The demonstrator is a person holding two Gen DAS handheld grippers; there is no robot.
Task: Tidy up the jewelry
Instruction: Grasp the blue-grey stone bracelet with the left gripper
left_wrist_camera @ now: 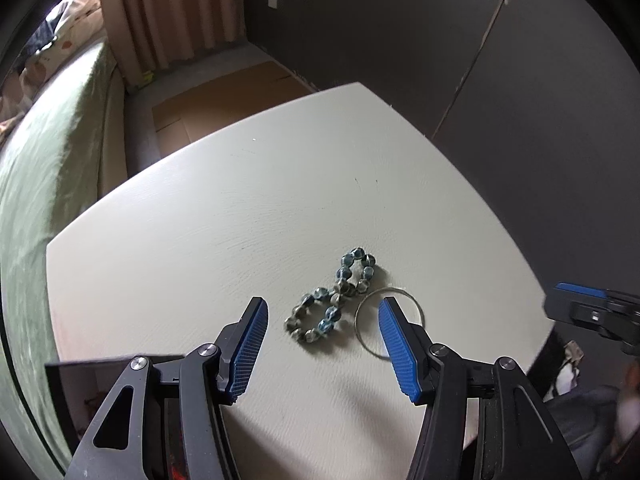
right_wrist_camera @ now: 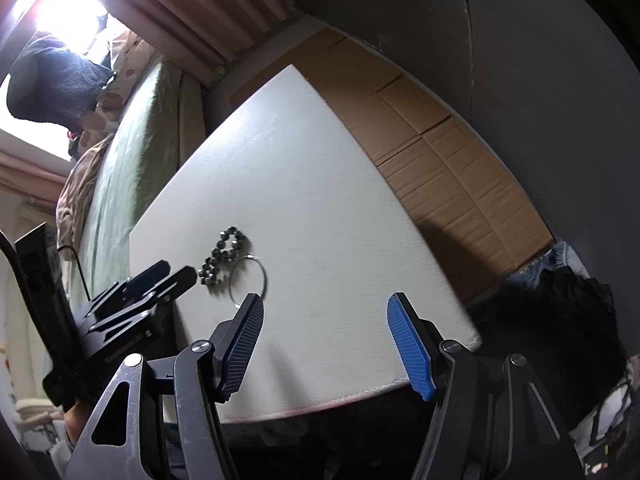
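Observation:
A blue-grey beaded bracelet (left_wrist_camera: 334, 298), twisted into a figure eight, lies on the white table (left_wrist_camera: 240, 220). A thin silver bangle (left_wrist_camera: 372, 340) lies right beside it. My left gripper (left_wrist_camera: 322, 310) is open and empty, just above and short of both pieces; its right finger covers part of the bangle. My right gripper (right_wrist_camera: 324, 306) is open and empty over the table's near right part. Bracelet (right_wrist_camera: 222, 256) and bangle (right_wrist_camera: 250, 280) show up and left of it in the right wrist view. The left gripper (right_wrist_camera: 176, 274) reaches in from the left there.
A black box (left_wrist_camera: 80, 384) sits at the table's near left corner. Flattened cardboard (right_wrist_camera: 432, 152) lies on the floor beyond the table. A green bed (left_wrist_camera: 48, 168) runs along the left. Dark walls stand behind. The right gripper's finger (left_wrist_camera: 580, 296) shows at the right edge.

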